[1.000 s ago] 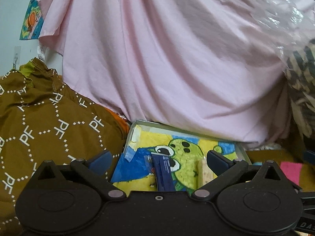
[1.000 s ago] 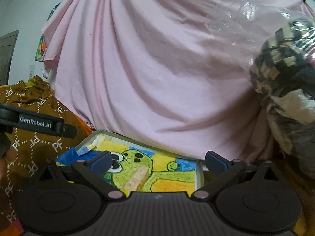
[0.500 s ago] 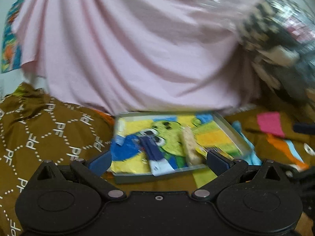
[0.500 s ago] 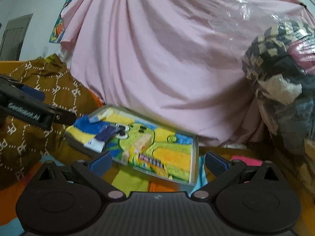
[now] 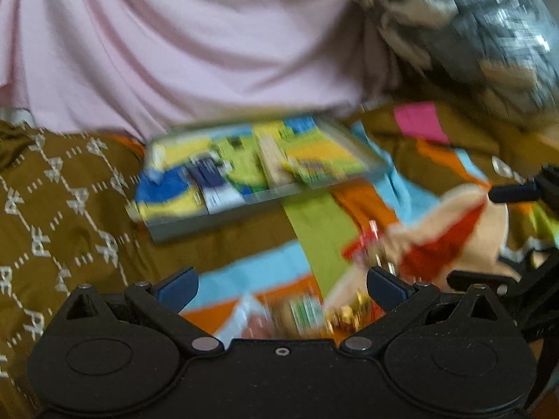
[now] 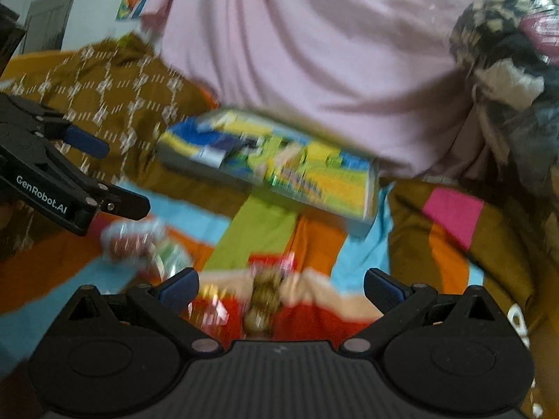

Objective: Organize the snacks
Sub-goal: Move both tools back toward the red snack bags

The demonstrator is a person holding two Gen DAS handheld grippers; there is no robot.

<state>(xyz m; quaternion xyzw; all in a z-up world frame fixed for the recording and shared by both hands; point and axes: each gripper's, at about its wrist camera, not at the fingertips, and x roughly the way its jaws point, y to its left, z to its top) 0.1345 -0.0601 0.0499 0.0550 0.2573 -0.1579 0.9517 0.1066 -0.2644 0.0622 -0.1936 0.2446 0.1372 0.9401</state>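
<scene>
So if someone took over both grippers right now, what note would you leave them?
Left gripper: open, empty, over the small wrappers on the patchwork cloth.
Right gripper: open, empty, over the red and beige snack bag.
Tray with the cartoon print sits further back, against the pink sheet. It already holds a dark blue packet, a beige bar and what looks like another packet on its right side; blur hides details.
Left to do: the snack bag and the loose wrappers in front are not yet in the tray.
</scene>
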